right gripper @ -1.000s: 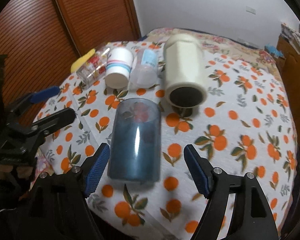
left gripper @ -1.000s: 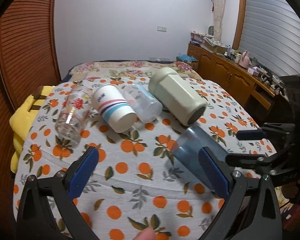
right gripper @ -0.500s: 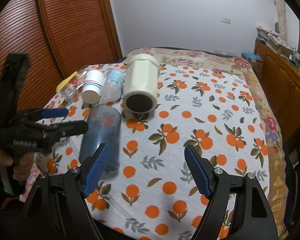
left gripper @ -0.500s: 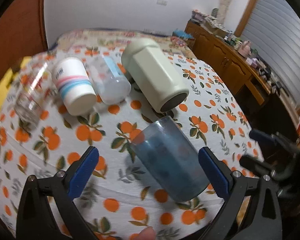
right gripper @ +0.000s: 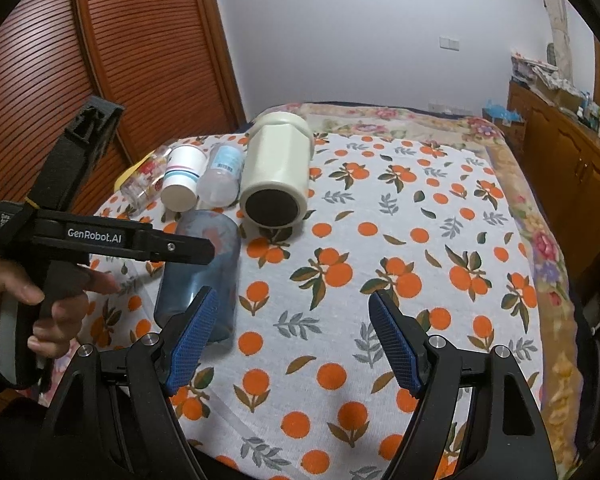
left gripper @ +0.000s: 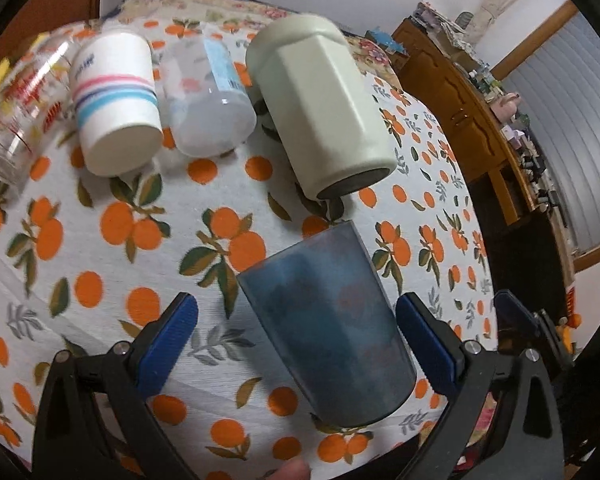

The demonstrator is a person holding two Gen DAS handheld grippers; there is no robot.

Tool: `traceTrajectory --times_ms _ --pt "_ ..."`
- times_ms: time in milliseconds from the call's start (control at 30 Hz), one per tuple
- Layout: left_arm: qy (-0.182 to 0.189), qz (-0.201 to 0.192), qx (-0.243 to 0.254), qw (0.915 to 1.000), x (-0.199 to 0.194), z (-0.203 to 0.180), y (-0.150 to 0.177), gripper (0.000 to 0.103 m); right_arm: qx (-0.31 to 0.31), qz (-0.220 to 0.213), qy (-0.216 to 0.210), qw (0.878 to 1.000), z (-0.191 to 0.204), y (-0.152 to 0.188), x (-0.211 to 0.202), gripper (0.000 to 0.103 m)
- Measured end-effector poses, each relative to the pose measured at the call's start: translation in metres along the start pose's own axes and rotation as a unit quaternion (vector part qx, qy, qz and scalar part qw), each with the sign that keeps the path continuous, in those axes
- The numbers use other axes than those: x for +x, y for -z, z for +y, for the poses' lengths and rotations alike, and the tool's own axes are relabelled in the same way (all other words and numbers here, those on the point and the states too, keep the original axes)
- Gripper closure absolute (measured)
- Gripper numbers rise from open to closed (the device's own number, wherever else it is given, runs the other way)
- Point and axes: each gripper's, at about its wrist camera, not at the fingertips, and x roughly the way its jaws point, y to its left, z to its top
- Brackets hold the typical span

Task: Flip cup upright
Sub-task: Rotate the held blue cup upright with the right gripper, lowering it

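You are hovering the left gripper (left gripper: 296,328) with its fingers spread wide around the translucent blue cup (left gripper: 328,316), which is lying on its side on the orange-print tablecloth (left gripper: 112,240), neither pad touching yet. Your right gripper (right gripper: 294,334) is also gaping, grasping nothing, over bare cloth. If you are closing off-centre, the smooth cup is likely rolling away toward the table edge, or bumping the cream jar (left gripper: 320,108) lying just beyond, with the striped paper cup (left gripper: 116,100) farther back
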Motion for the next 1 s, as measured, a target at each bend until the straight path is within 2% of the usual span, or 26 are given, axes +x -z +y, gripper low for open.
traceTrajectory --times_ms 133,300,467,567,767,1000 --pt "0.029 0.026 -0.028 0.9989 0.01 0.006 -0.003 0.003 0.003 -0.001 0.002 1.0 -0.003 0.001 -0.001 0.023" --pt "0.031 0.033 -0.024 0.9987 0.015 0.0 -0.004 0.006 0.006 0.0 0.006 1.0 -0.005 0.002 0.0 0.023" --pt "0.041 0.04 -0.013 0.9983 0.018 -0.005 -0.009 0.023 0.006 -0.002 0.008 1.0 -0.006 0.002 -0.002 0.023" --pt "0.033 0.041 0.002 0.9986 0.017 -0.01 -0.011 0.027 0.005 -0.003 0.008 1.0 -0.005 0.003 -0.003 0.023" --pt "0.017 0.01 0.037 0.9991 0.007 -0.012 -0.01 0.029 0.006 -0.001 0.006 1.0 -0.005 0.004 0.0 0.023" --pt "-0.005 -0.053 0.091 0.9944 -0.025 -0.015 0.001 0.031 0.007 0.005 0.004 1.0 -0.002 0.005 0.006 0.023"
